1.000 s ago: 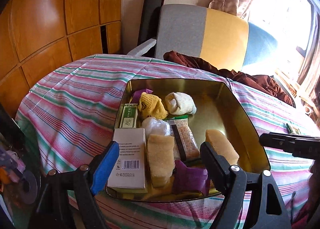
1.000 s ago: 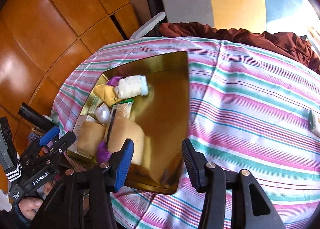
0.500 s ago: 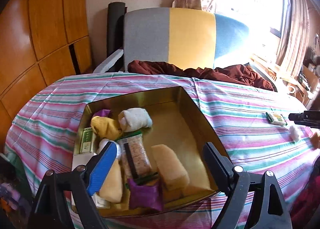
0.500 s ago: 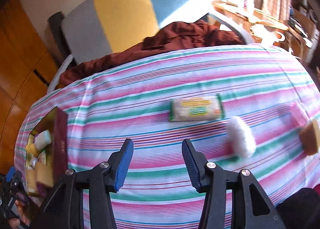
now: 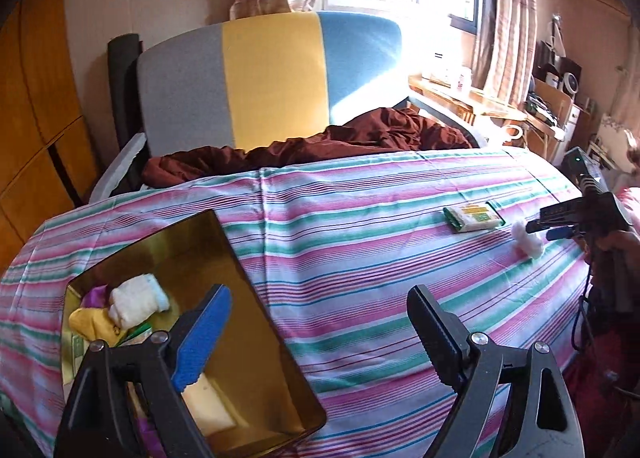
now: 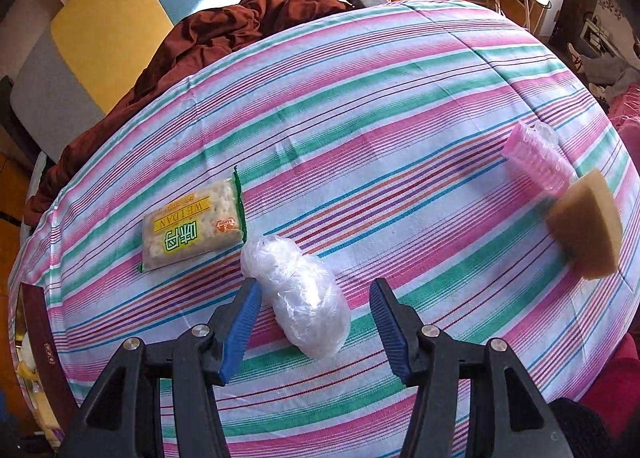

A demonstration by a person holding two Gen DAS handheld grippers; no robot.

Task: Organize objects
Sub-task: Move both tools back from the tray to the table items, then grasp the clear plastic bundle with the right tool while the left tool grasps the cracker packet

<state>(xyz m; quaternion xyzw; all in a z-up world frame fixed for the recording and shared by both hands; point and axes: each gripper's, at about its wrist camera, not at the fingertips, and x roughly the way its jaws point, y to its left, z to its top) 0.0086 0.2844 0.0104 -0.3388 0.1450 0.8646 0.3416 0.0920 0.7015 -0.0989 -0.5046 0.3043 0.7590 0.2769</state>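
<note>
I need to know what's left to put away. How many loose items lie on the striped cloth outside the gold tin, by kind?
Cracker packet: 1
Clear plastic-wrapped bundle: 1
Pink ribbed item in clear wrap: 1
Tan sponge wedge: 1
Total: 4

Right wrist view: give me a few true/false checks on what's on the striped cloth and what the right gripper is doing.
1. The right gripper is clamped on the cracker packet. False: its jaws have just been opening and stand apart around the plastic-wrapped bundle, pads not pressing it.
2. The cracker packet lies flat on the striped cloth. True.
3. The tan sponge wedge sits inside the gold tin. False: it lies on the cloth beside the pink ribbed item.
4. The bundle lies beside the packet. True.
</note>
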